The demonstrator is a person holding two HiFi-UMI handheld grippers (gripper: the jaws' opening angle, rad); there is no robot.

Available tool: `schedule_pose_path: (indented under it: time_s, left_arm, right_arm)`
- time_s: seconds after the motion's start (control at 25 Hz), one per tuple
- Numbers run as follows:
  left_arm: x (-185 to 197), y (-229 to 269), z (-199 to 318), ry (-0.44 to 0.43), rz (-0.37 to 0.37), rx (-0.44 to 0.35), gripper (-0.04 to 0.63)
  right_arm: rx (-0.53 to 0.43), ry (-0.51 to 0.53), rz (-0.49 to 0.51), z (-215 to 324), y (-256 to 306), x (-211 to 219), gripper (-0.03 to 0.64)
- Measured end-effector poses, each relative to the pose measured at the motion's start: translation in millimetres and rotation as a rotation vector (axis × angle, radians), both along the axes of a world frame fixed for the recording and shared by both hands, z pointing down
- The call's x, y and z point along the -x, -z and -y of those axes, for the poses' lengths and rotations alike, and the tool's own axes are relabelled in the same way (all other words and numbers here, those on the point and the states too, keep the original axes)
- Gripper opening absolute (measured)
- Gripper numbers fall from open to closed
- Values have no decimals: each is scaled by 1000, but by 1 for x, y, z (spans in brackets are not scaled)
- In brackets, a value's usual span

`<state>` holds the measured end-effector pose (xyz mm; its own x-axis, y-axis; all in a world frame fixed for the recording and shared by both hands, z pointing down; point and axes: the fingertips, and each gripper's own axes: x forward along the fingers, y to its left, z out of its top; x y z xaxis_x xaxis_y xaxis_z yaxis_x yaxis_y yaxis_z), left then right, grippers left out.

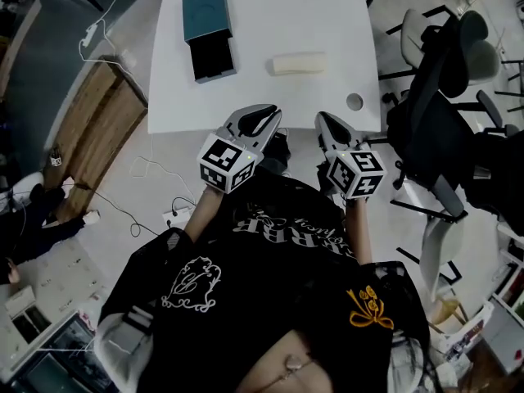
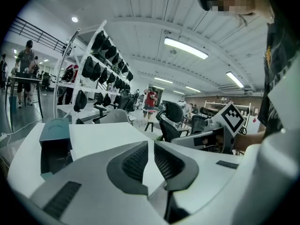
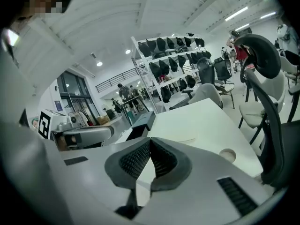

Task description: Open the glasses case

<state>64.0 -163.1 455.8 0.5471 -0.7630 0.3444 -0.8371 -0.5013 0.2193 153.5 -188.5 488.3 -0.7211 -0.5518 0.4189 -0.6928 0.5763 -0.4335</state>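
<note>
In the head view, the cream oblong glasses case [image 1: 300, 63] lies apparently still closed mid-way across the white square table [image 1: 270, 105], while the left gripper [image 1: 256, 121] and right gripper [image 1: 332, 129] hover at the near edge, well short of it; the step in hand looks like the approach. The left gripper view shows its 2 jaws clenched on nothing. The right gripper view shows the same, so both must likely reach farther and spread their jaws.
</note>
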Motion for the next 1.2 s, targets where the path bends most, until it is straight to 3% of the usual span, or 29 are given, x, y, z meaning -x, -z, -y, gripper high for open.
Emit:
schedule_pose_path:
  time_s: [0.24,0.44,0.56,0.68,0.84,1.2]
  left_arm:
    - [23,-25,38,18,2,23,37]
    - [35,-61,63,-6,98,76,38]
    - [40,-79,77,-23,128,101,43]
    - [44,-94,90,-30,119,134,54]
    - [44,-113,105,-54,132,175,117]
    - [67,-143,117,-44,129,260,147]
  right_arm:
    - [-81,45,-163,51,-18,12,14]
    - [-171,119,-347,88,-33,23,14]
    - [-206,196,-431,105,-45,37,71]
    - [-233,262,-517,122,-62,47,80]
    - [-291,374,-667,139,-90,55,117]
    - [-428,715,-1041,157,-153,74,199]
